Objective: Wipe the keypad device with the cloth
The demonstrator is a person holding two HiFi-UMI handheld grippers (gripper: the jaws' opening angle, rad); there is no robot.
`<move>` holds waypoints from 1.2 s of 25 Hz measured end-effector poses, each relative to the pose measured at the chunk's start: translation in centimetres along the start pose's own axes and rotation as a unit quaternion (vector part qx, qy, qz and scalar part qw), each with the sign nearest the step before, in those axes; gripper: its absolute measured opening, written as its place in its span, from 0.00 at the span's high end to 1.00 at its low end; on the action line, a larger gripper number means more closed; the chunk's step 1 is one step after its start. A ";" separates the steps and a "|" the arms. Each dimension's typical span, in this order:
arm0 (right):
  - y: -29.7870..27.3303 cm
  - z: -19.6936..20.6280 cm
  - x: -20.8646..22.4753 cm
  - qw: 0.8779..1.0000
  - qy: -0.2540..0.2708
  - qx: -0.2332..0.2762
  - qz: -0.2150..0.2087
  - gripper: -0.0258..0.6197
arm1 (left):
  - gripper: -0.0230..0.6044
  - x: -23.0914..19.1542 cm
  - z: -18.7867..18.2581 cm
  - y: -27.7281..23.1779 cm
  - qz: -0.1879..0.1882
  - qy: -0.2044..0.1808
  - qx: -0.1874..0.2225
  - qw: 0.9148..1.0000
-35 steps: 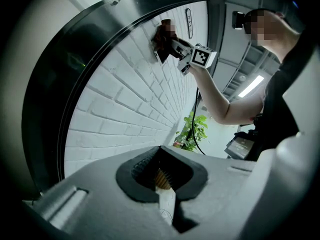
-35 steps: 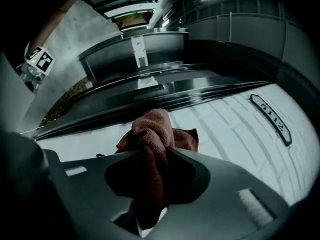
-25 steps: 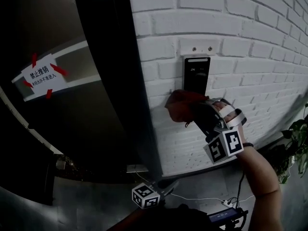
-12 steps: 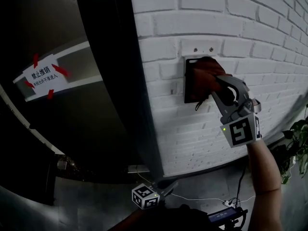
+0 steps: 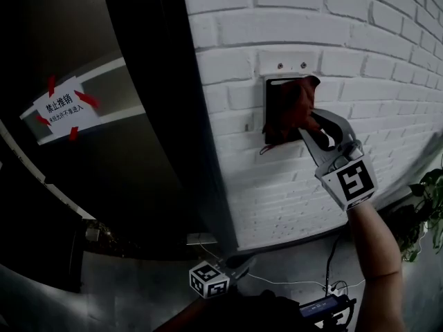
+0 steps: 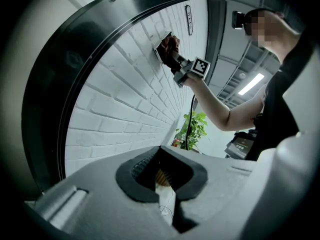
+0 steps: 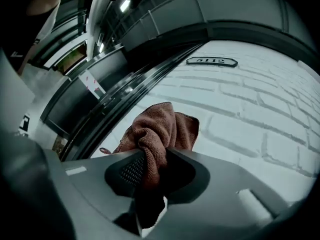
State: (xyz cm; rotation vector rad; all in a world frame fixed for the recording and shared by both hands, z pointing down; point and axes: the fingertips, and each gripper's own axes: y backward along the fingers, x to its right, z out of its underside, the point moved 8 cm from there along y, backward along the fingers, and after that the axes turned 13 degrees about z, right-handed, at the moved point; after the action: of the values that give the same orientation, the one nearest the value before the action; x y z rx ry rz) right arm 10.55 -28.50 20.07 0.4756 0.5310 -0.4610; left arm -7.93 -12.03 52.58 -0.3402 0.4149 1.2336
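Head view: mashing the cloth [image 5: 289, 113] over the keypad device [image 5: 270, 109] near the brick wall [image 5: 235, 185]'s left edge with the right gripper [image 5: 309, 124], for full contact. Left gripper view: holding the left gripper [image 6: 161, 176] low, pressed together, empty, out of the way. Right gripper view: pinching a bunched cloth fold, so no slipping mid-wipe.

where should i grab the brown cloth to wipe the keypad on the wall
Probably best to grip the cloth at its bunched fold, as the right gripper does, coming at the wall from the room side. The loose part then fans out ahead of the jaws and covers the keypad device, so cloth, not jaws, meets it.
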 end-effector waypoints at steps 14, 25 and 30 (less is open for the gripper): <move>2.5 6.0 -4.7 0.995 0.092 -0.032 -0.031 0.82 | 0.96 1.2 0.2 -2.0 -0.016 -0.004 -0.010 1.000; 4.6 8.5 -5.0 0.978 -0.149 0.038 -0.138 0.82 | 0.96 1.9 0.4 -3.0 -0.060 -0.018 0.011 0.998; 10.8 14.2 -9.0 0.943 -0.210 -0.005 -0.257 0.82 | 0.96 3.0 1.3 -2.7 -0.079 0.004 0.014 0.997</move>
State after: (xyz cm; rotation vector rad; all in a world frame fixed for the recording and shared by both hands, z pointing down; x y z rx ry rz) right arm 14.53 -24.90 39.30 0.2095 0.2355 -1.0333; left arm -4.40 -9.70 52.33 -0.3480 0.4048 1.0710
